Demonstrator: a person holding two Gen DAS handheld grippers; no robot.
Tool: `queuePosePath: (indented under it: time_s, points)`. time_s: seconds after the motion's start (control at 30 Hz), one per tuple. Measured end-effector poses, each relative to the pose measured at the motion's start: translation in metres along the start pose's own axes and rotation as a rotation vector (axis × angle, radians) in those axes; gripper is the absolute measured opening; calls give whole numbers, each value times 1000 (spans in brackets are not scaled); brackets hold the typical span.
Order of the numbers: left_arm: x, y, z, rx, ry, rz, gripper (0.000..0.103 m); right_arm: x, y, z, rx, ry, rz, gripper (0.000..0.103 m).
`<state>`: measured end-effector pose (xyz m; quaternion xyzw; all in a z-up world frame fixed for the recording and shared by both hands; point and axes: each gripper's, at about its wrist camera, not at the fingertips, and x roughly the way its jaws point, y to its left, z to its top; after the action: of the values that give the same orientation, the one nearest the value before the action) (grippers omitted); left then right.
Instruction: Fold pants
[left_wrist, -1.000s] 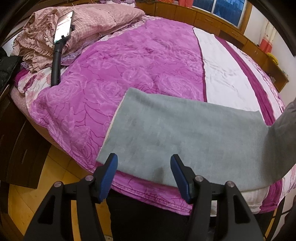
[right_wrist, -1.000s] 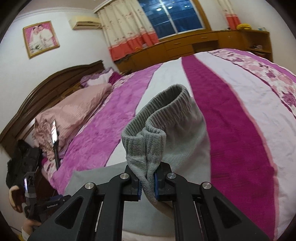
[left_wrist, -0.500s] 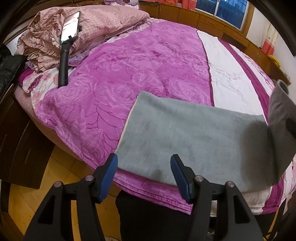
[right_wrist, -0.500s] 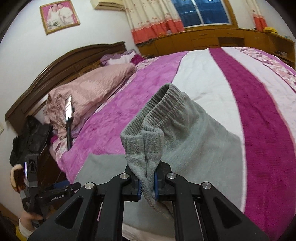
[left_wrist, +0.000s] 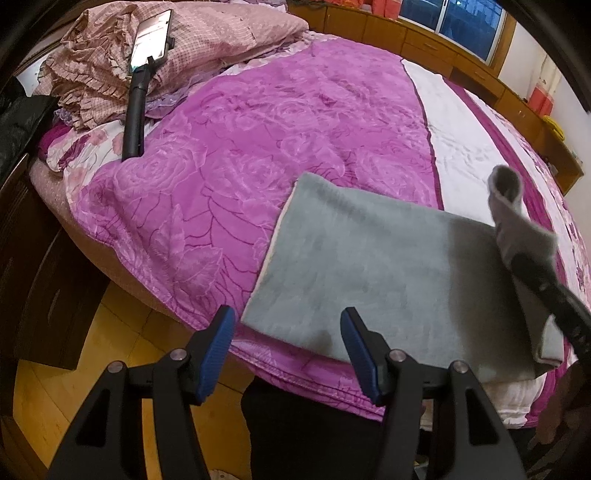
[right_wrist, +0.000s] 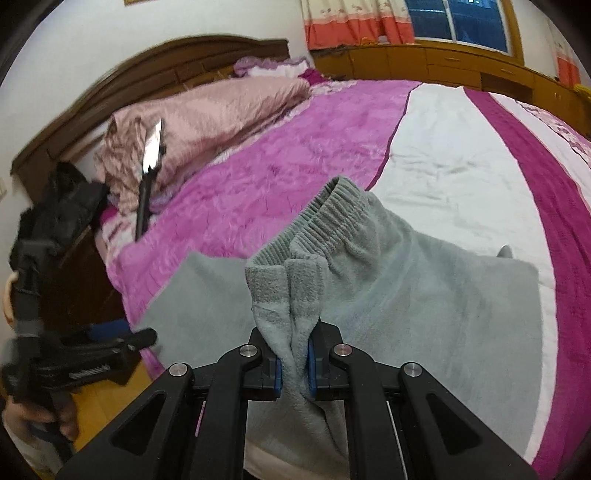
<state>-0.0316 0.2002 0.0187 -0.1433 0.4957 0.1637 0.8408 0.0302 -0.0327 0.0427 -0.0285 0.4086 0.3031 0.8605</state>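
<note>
Grey fleece pants (left_wrist: 388, 273) lie flat across the near edge of the bed. My left gripper (left_wrist: 288, 350) is open and empty, hovering just off the pants' near left corner. My right gripper (right_wrist: 294, 363) is shut on the ribbed end (right_wrist: 295, 280) of the pants and holds it lifted over the flat part (right_wrist: 443, 302). In the left wrist view that lifted end (left_wrist: 509, 206) and the right gripper (left_wrist: 554, 295) show at the right. The left gripper (right_wrist: 122, 339) shows at the left of the right wrist view.
The bed has a purple rose blanket (left_wrist: 258, 140) with a white stripe (left_wrist: 461, 147). A pink quilt (left_wrist: 207, 40) and a phone on a black stick (left_wrist: 136, 92) lie at the head. A dark bedside cabinet (left_wrist: 33, 266), wooden floor (left_wrist: 110, 332) and headboard (right_wrist: 155, 74) surround it.
My right gripper has carried the ribbed end of the pants leftward over the flat part. My left gripper has shifted left and stays open.
</note>
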Motion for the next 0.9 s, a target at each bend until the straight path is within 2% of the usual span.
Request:
queuePosePath:
  time_s: [0.2,0.27,0.33,0.4,0.57,0.7,0.77,0.9]
  points:
    - [2,5,0,-12,5,6,62,24,3,-9,-15,84,-17,9]
    - [1,4,0,-10,4,8,62,27,3,-12,-14,98,13,17]
    - [1,4,1,-10,2,5,62,25,5,-14,-23,113,53,33]
    - [-1,3,1,-8,-1,-1,62,19,8,-15,-38,126,105,37]
    - [-10,-6,4,11,-27,-29,62,-3,8,-15,-74,135,162,37]
    - [-18,-18,7,24,-37,-68,62,-24,-14,-5,-37,120,204,37]
    - [-20,-26,9,24,-37,-107,62,-32,-26,0,-28,105,189,37]
    - [-22,-45,13,26,-38,-224,63,-36,-48,15,-43,94,98,38]
